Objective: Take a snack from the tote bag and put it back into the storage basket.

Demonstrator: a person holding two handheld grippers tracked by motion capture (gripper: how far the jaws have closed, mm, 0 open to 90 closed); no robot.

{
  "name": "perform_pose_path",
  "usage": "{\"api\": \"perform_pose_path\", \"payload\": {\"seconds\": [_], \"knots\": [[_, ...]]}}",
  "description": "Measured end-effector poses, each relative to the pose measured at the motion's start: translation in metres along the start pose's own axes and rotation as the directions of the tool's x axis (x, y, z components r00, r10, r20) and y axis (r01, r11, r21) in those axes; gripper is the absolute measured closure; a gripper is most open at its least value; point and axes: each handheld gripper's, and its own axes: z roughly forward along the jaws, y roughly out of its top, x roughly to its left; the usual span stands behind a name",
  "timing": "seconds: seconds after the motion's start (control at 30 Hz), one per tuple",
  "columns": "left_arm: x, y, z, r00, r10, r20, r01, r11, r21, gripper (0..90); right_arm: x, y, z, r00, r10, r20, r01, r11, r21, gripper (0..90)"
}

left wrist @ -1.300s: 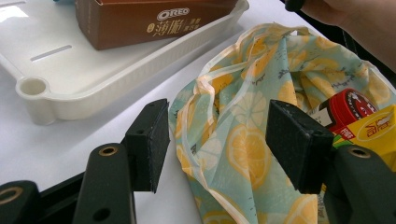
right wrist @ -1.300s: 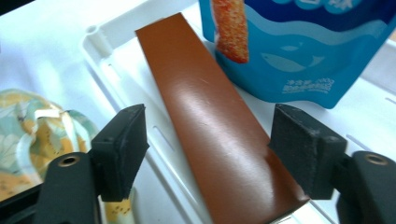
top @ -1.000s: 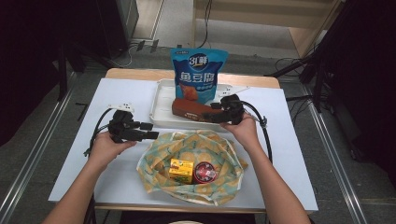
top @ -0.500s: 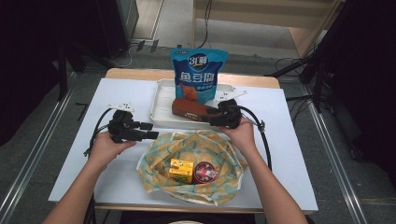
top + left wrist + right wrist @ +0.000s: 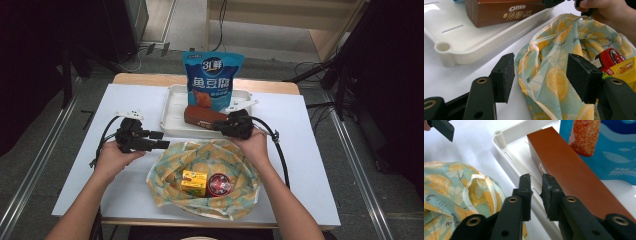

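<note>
At the near edge of the tabletop (image 5: 75, 200) lies a lemon-print cloth bag (image 5: 200, 165), spread open, with a yellow carton (image 5: 194, 182) and a red-lidded tin (image 5: 219, 184) side by side inside it.

Just left of the bag, toward the left edge, the left gripper (image 5: 159, 140) hovers with its jaws spread wide and nothing between the pads; in the left gripper view (image 5: 541, 75) the bag's rim lies beyond the gap.

Behind the bag, the right gripper (image 5: 218, 125) sits at the near rim of a white tray (image 5: 172, 107). Its jaws have just been closing and now stand nearly together. In the right gripper view (image 5: 536, 195) only a thin slit remains between the pads, which pinch nothing; the tray's near wall runs just below them and the brown biscuit box (image 5: 574, 177) lies beside the right-hand pad.

The brown box rests lengthwise in the tray along its near side. Behind it, toward the far edge, a blue snack pouch (image 5: 212, 80) stands upright in the tray.
</note>
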Motion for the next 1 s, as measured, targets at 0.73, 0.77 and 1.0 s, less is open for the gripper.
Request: {"api": "perform_pose_path", "payload": {"seconds": [0.73,0.77,1.0], "knots": [[0.0,0.0,0.001,1.0,0.0,0.002,0.0,1.0,0.002,40.1,-0.006,-0.002,0.025,0.9994,0.019,0.028,-0.021,0.997,0.079,90.0],[0.0,0.0,0.001,1.0,0.0,0.002,0.0,1.0,0.002,40.1,-0.007,-0.002,0.026,0.9991,0.02,0.038,-0.023,0.996,0.085,90.0],[0.0,0.0,0.0,1.0,0.001,0.001,-0.001,1.0,0.001,40.1,-0.013,0.0,0.032,0.9978,0.027,0.06,-0.033,0.995,0.096,90.0]]}}
